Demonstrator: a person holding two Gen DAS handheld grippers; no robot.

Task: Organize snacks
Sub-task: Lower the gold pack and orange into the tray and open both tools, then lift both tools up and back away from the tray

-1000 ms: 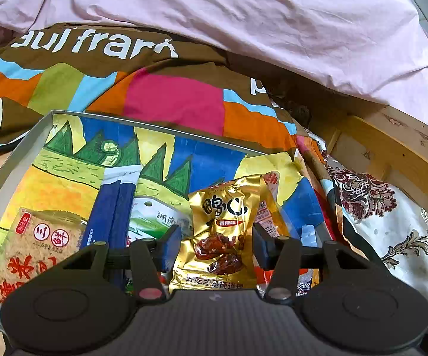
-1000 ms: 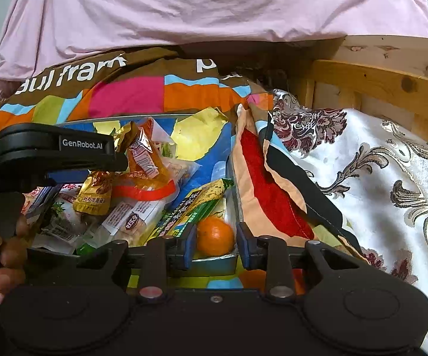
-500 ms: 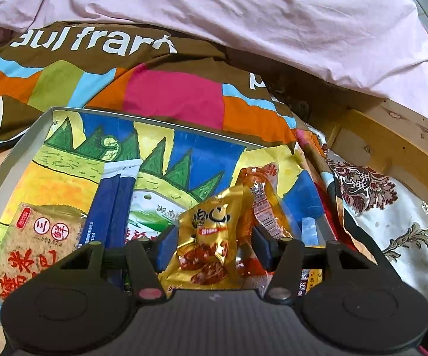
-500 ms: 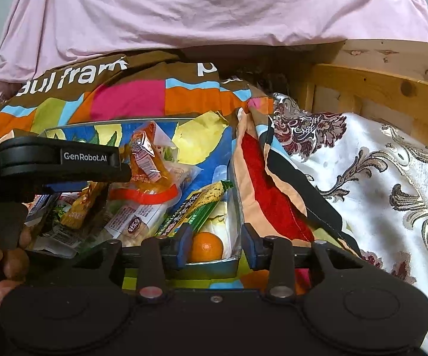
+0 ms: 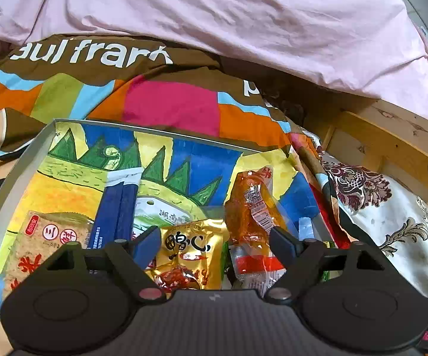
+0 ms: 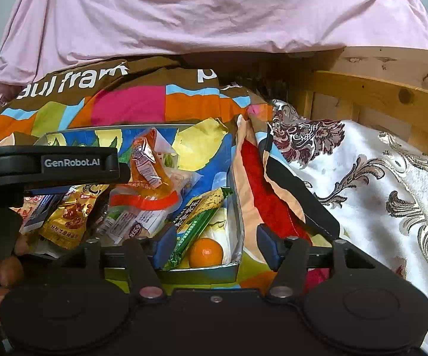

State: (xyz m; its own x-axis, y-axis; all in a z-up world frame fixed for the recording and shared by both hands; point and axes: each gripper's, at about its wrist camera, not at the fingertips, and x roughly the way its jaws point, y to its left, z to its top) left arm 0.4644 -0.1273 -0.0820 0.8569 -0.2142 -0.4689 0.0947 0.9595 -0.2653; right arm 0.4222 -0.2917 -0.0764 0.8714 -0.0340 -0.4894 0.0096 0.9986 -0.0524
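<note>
A metal tray [image 5: 21, 160] lined with a bright drawing holds the snacks. My left gripper [image 5: 215, 243] hovers low over it with its jaws opening. A gold packet [image 5: 184, 255] lies flat between the fingers, and neither pad touches it. An orange packet [image 5: 252, 216] leans beside it. In the right wrist view my right gripper [image 6: 217, 246] is also opening. A small orange fruit [image 6: 206, 252] rests in the tray's near corner [image 6: 214, 267] between its fingers, untouched, next to a green bar [image 6: 202, 219].
Two dark blue packets [image 5: 119, 207] and a rice cracker pack [image 5: 44, 237] lie at the tray's left. A person's hand [image 6: 3, 267] holds the left gripper's body [image 6: 50, 163]. A colourful quilt [image 5: 169, 106], pink bedding [image 5: 214, 14] and a wooden bed frame [image 6: 377, 95] surround the tray.
Both grippers' jaws have spread wider. The gold packet left the left gripper's pads and sank into the tray. The orange fruit left the right gripper's pads and settled in the tray corner.
</note>
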